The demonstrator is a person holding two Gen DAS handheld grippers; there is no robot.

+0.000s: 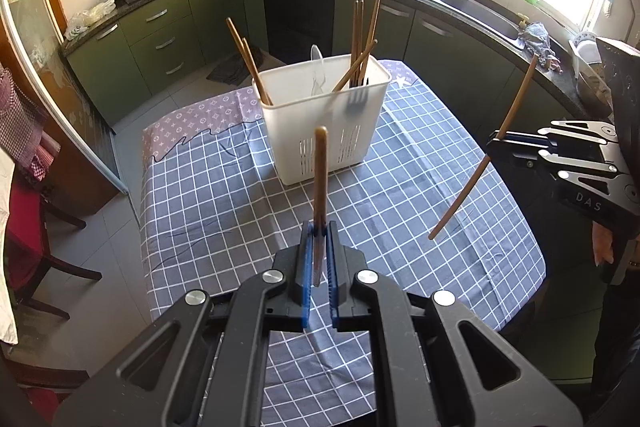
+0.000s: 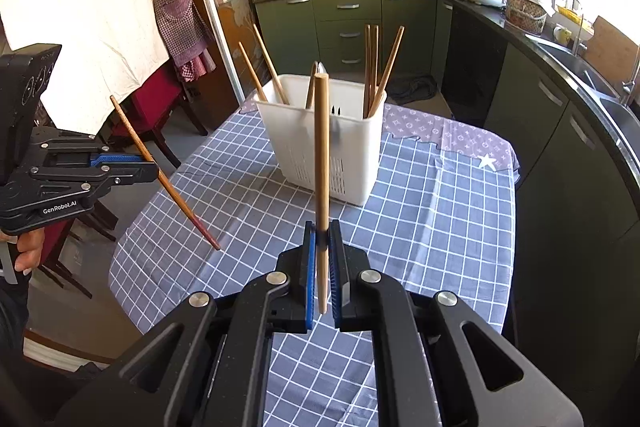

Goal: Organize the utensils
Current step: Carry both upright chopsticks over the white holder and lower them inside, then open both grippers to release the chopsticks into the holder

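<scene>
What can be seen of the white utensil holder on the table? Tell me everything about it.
The white utensil holder is a rectangular tub of what looks like plastic, with slotted drain holes low on its walls. It stands upright on the checked tablecloth, toward the table's far end. Inside, wooden chopsticks lean at both ends, and a dark fork shows dimly through the wall, with a pale utensil in the middle. Neither claw touches it.

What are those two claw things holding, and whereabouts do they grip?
Each holds one wooden chopstick. The left gripper pinches its chopstick low down; the right gripper pinches its chopstick likewise.
</scene>
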